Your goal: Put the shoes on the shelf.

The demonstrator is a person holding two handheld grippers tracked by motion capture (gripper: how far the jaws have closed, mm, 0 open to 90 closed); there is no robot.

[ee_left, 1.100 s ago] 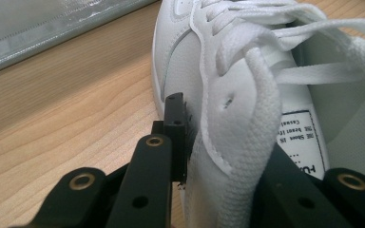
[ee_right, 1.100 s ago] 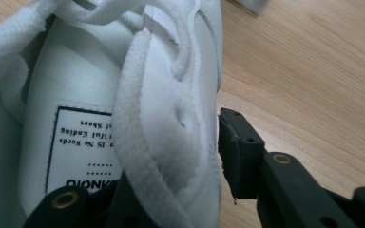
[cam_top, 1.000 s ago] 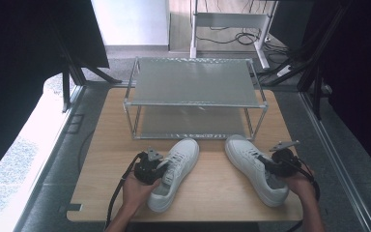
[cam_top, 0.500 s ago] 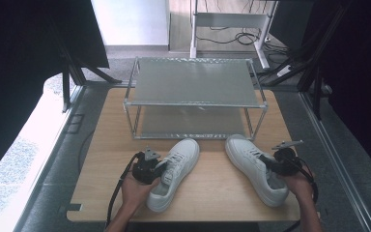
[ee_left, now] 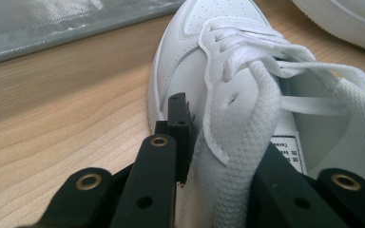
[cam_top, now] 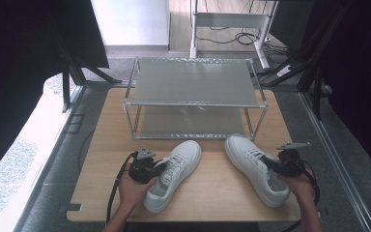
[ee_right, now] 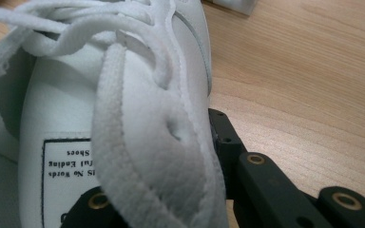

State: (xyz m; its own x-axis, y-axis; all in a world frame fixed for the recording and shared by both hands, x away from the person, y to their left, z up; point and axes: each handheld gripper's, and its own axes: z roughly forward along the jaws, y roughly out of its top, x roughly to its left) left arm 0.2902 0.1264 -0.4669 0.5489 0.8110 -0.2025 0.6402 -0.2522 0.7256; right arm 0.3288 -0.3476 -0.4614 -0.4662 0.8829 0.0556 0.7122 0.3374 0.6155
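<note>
Left gripper (ee_left: 204,156): jaws closed down on the side wall of the left shoe (cam_top: 172,173) at the collar, one jaw outside against the leather, the other inside the opening; the wall is pinched thin between them. Right gripper (ee_right: 180,190): same hold on the right shoe (cam_top: 257,167), outer jaw plain against the leather, inner jaw mostly buried behind the padded collar and the tongue with its printed label. Both shoes sit flat on the wooden table (cam_top: 106,145), toes pointing toward the two-tier metal rack (cam_top: 193,99), heels toward the person; the pair stands apart, splayed outward at the heels. Handling judgement: white leather-look sneakers, light, upper soft and pliant at the collar, sole stiffer. A collar grip should lift them, but the toe will likely droop and swing, since the hold is behind the middle of the shoe. Smooth leather may slip under a loose pinch; laces are loose and could snag on the rack edge. Hard to make out: the inner jaw tips on both sides, how deep they reach, and whether either sole is off the table. From above, hands cover most of both grippers.
</note>
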